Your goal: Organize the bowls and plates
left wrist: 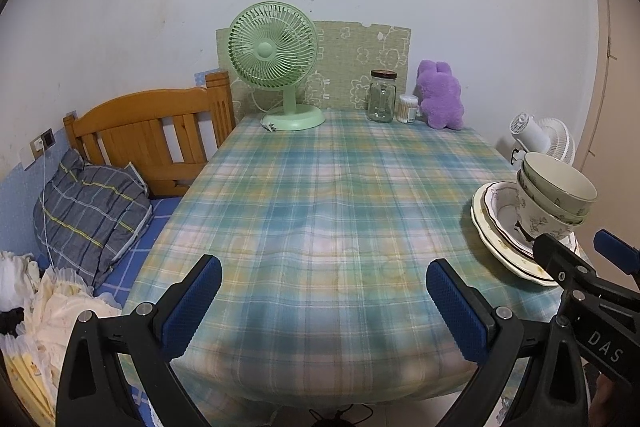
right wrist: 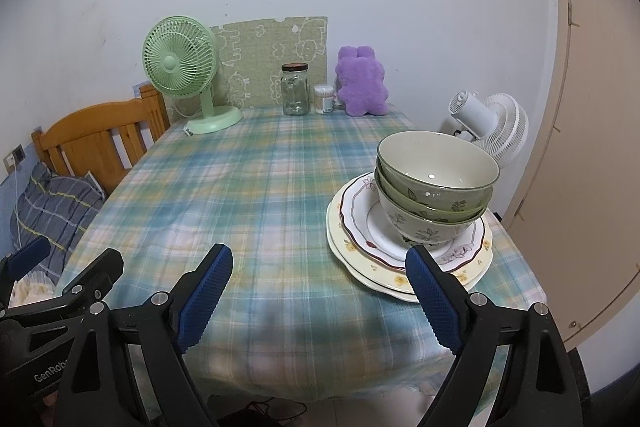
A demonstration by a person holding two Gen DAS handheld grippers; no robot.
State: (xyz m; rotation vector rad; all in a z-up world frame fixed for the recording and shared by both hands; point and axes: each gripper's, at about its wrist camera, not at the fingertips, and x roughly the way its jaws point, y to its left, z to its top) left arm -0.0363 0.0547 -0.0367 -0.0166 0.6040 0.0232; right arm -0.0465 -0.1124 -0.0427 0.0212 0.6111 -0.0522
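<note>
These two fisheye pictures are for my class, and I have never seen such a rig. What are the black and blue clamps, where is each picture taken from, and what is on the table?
A person holds one hand-held gripper in each hand; a camera on each looks along its two blue-padded fingers. One picture is from the left hand-held gripper, the other from the right hand-held gripper. Both are open and hold nothing. On the checked tablecloth sit stacked bowls on stacked plates. At the far edge stand a green fan, a glass jar, a small tub and a purple plush toy.
</note>
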